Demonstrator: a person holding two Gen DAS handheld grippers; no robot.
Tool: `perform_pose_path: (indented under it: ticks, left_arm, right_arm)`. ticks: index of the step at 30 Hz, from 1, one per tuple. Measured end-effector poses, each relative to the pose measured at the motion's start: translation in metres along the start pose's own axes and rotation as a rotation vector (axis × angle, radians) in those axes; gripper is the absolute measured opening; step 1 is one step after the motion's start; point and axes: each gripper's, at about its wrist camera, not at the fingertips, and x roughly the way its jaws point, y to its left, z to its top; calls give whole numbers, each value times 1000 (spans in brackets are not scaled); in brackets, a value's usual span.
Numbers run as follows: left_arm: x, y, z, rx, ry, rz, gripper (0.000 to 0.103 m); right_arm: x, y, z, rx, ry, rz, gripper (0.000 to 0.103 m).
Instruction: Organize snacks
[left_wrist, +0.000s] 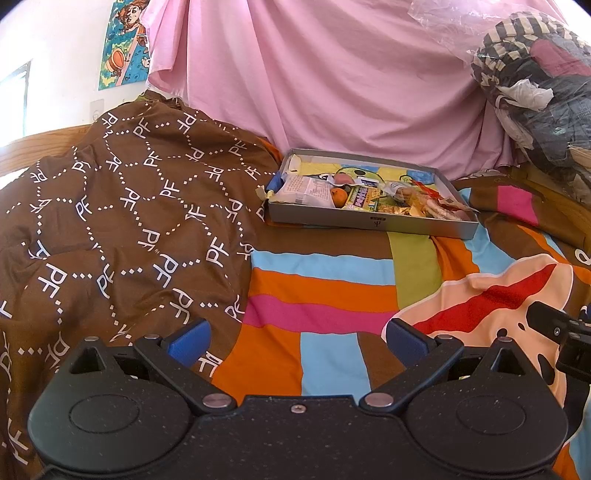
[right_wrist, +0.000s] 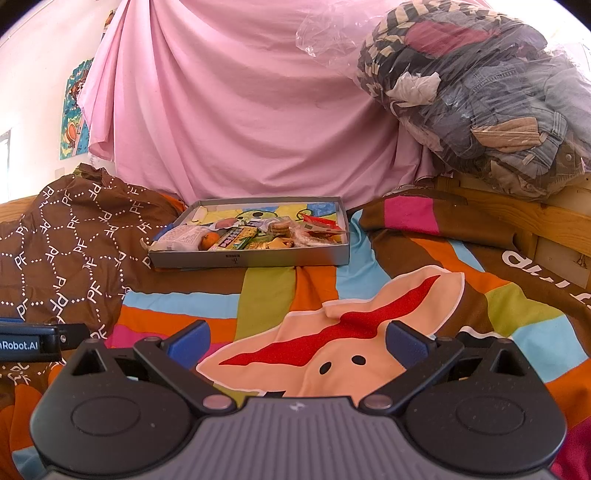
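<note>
A shallow grey box (left_wrist: 369, 220) (right_wrist: 280, 257) lies on the bed ahead of both grippers, holding several snacks: a white packet (left_wrist: 306, 190) (right_wrist: 183, 236), a small orange fruit (left_wrist: 339, 196) (right_wrist: 209, 240), a green-yellow packet (left_wrist: 364, 197) (right_wrist: 236, 238), biscuits in clear wrap (right_wrist: 279, 226) and red-orange wrappers (left_wrist: 439, 205) (right_wrist: 321, 223). My left gripper (left_wrist: 297, 345) is open and empty, well short of the box. My right gripper (right_wrist: 297, 343) is also open and empty, low over the bedspread. Each gripper's body shows at the edge of the other's view.
A colourful striped bedspread (left_wrist: 325, 284) (right_wrist: 351, 325) covers the bed. A brown patterned quilt (left_wrist: 122, 221) (right_wrist: 74, 243) is heaped at the left. A pink sheet (left_wrist: 332, 74) hangs behind. A plastic bag of clothes (right_wrist: 480, 92) sits on the wooden frame (right_wrist: 517, 218) at right.
</note>
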Motion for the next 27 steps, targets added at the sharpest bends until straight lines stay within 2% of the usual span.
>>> perform_pose_path:
  ticks: [27]
  left_arm:
    - [1,-2,-3,3,5,-1,101]
  right_arm:
    - [0,1,0,0,1,0,103]
